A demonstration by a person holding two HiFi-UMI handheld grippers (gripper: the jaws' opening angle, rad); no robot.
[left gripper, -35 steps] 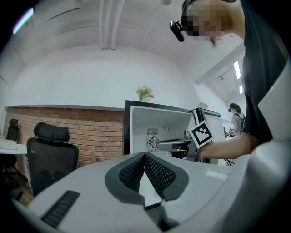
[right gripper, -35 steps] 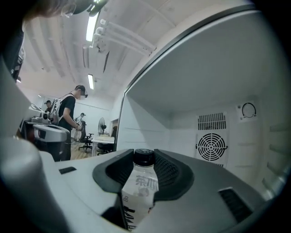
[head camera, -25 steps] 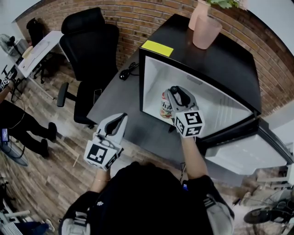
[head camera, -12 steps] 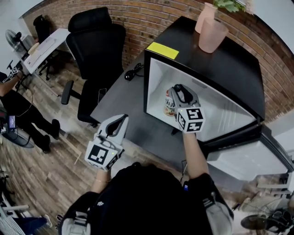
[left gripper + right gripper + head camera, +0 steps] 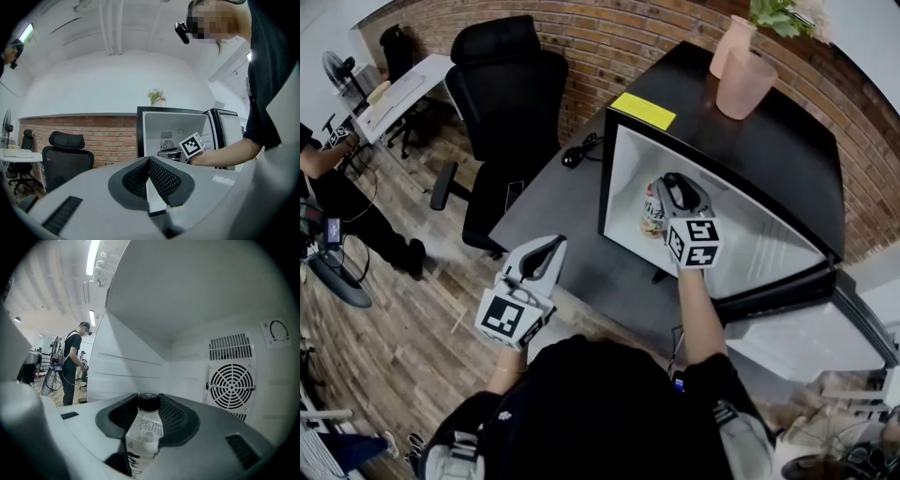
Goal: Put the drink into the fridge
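The drink (image 5: 652,212) is a clear bottle with a black cap and a printed label. My right gripper (image 5: 667,187) is shut on it and holds it upright inside the open black mini fridge (image 5: 606,173). In the right gripper view the bottle (image 5: 146,432) stands between the dark pads (image 5: 176,420), with the white back wall and a round fan grille (image 5: 232,384) ahead. My left gripper (image 5: 551,249) hangs outside the fridge, to its lower left, over the grey mat. Its jaws (image 5: 149,164) are shut with nothing held.
The fridge door (image 5: 802,323) stands swung open at the lower right. Two pink vases (image 5: 744,81) and a yellow note (image 5: 643,111) sit on the fridge top. A black office chair (image 5: 508,89) stands to the left by the brick wall. A person (image 5: 342,202) stands at the far left.
My right gripper has carried the bottle a little deeper into the fridge and slightly lower. The left gripper has stayed where it was.
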